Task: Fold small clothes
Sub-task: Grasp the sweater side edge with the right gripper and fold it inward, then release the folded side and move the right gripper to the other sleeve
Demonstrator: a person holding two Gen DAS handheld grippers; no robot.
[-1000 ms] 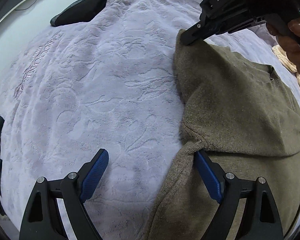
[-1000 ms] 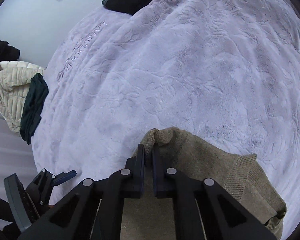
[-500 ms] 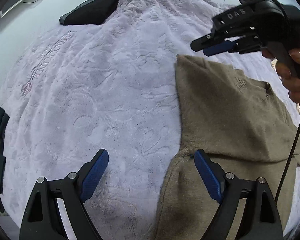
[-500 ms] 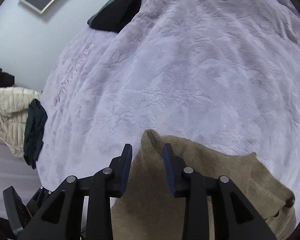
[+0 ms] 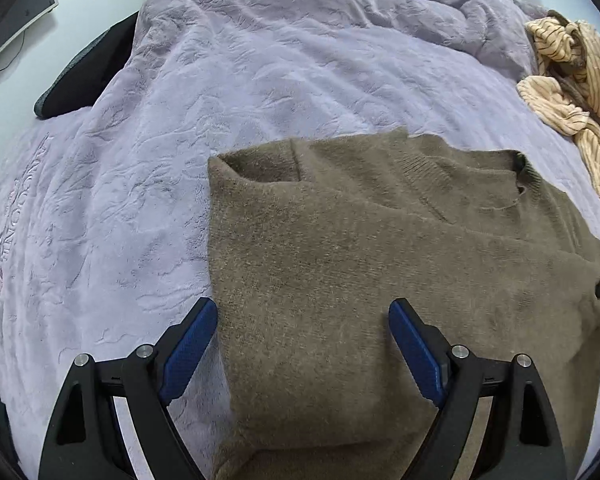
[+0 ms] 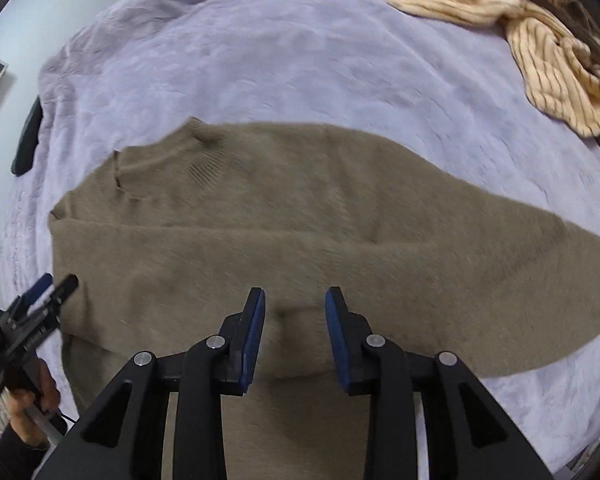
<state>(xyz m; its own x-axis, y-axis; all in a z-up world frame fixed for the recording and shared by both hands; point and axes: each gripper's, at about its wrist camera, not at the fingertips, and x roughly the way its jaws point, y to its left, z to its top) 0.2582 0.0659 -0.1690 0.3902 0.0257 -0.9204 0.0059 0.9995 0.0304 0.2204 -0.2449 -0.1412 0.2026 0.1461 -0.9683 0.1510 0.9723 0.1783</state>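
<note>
With its half-open, empty jaws having just parted, the right gripper point(image 6: 295, 336) hovers nearest the brown sweater's point(image 6: 300, 216) unfolded sleeve, stretching toward the frame's right edge.

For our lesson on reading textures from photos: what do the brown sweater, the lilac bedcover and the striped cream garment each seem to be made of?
Brown sweater: seems a soft brushed knit, perhaps wool or a blend; fuzzy matte nap, ribbed collar.
Lilac bedcover: looks like plush fleece or velvet; faint sheen, embossed pattern.
Striped cream garment: probably ribbed knit or corduroy-like fabric; raised ridges with thin dark lines.
</note>
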